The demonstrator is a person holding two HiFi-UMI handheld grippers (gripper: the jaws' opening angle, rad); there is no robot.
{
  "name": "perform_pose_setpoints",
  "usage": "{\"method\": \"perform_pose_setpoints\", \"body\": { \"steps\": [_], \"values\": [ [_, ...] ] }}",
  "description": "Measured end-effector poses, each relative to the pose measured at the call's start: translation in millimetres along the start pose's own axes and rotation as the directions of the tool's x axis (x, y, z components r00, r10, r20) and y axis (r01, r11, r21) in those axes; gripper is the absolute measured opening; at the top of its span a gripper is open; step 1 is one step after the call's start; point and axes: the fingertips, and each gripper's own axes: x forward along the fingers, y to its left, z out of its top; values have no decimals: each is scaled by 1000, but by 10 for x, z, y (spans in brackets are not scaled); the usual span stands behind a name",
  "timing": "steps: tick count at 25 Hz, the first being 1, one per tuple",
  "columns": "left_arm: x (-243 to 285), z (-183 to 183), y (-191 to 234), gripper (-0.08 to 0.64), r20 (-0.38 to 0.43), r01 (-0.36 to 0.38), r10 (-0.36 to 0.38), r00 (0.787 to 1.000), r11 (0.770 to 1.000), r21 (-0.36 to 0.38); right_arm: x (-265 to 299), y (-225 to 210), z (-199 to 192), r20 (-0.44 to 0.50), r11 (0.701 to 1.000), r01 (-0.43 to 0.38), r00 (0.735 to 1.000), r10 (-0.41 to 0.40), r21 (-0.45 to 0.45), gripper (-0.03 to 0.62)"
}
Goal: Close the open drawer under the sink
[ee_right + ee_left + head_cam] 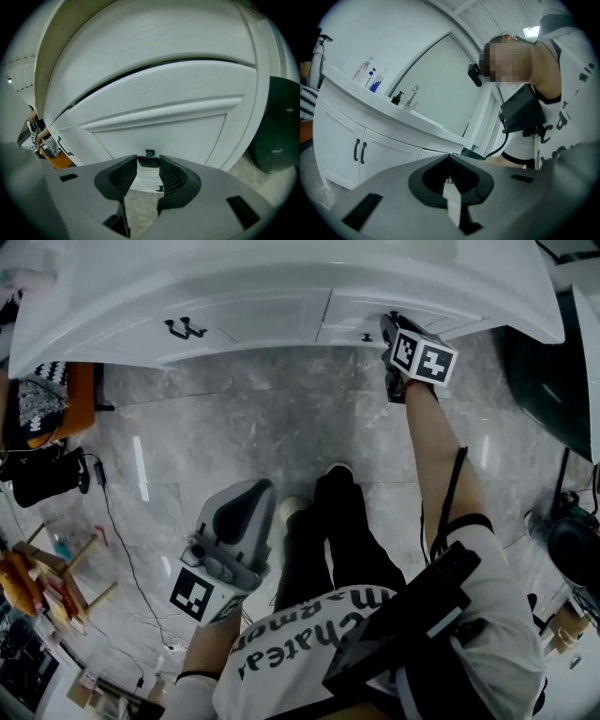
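The white vanity [281, 296] runs along the top of the head view. Its right-hand drawer front [164, 131] fills the right gripper view, with a dark gap showing above it under the countertop. My right gripper [389, 324] is held out against that drawer. Its jaws [148, 171] stand open, and the small black drawer handle [149, 161] lies between the fingertips. My left gripper [251, 491] hangs low at the left beside the person's leg, away from the vanity. Its jaws [449, 159] are shut and hold nothing.
Two cabinet doors with black handles [185, 329] sit left of the drawer. A faucet [412, 96] and bottles [370, 77] stand on the counter. A dark green bin [276, 126] is right of the vanity. Clutter and a cable [112, 521] lie on the grey floor at the left.
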Motion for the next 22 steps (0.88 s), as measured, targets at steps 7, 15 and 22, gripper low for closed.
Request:
{"method": "perform_pose_setpoints", "body": {
  "steps": [7, 15, 22],
  "values": [
    [-57, 641, -221, 8, 60, -13, 10, 998, 999, 52, -624, 262, -12, -47, 1000, -17, 999, 17, 12, 46],
    [-105, 1376, -746, 8, 97, 73, -86, 992, 988, 136, -2114, 1092, -35, -38, 974, -219, 975, 217, -57, 25],
    [-269, 1881, -1125, 8, 141, 114, -137, 980, 980, 163, -3311, 1508, 459, 115, 940, -342, 933, 341, -13, 17]
  ]
}}
